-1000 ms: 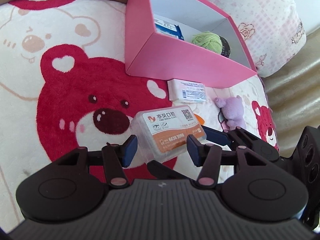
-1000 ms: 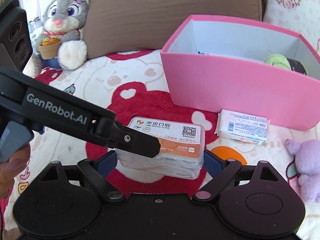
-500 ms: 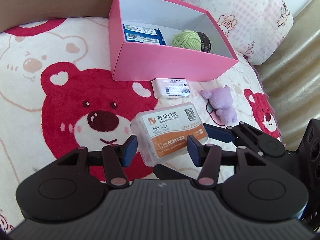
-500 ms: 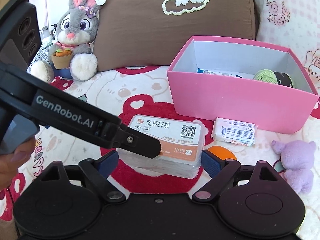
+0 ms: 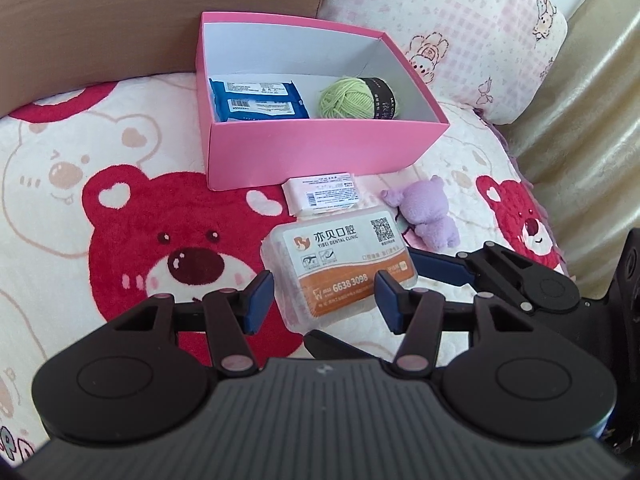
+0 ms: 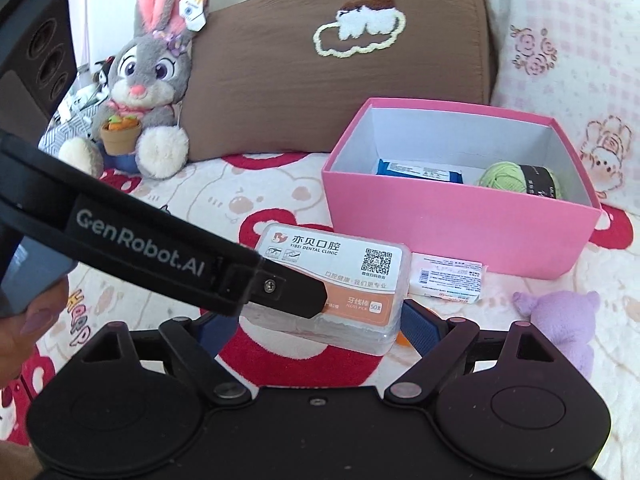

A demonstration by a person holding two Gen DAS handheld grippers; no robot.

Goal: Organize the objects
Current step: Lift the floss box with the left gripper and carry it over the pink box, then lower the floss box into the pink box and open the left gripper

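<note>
The clear plastic floss box [image 5: 338,266] is up off the bed, held between both grippers. The right gripper [image 6: 320,326] is clamped on its two short ends, with a blue pad pressed on each one. The left gripper [image 5: 326,300] sits around the near end of the box with its blue fingers [image 5: 260,300] apart; it is hard to tell if they touch the sides, so it looks more like it is waiting than squeezing. The box looks light and hard, with smooth, slippery walls and a shiny sticker on top. It would likely slide out if the pads let go a little, so the flat short ends seem the best place to hold it. Squeezing too hard might pop the lid. The pink box [image 5: 320,148] stands just behind, open at the top, and it looks like the place where things go. A blue wipes pack [image 5: 258,102] and a ball of green yarn [image 5: 348,98] already lie inside, with some bare floor between them. A small white packet [image 5: 322,194] lies on the bear blanket [image 5: 132,208] right by the pink wall, and a purple plush toy [image 5: 430,216] is near it. The front wall of the pink box stands in the way, so the floss box must go up and over it. A grey bunny toy [image 6: 146,80] and a brown pillow [image 6: 340,88] sit well apart.
</note>
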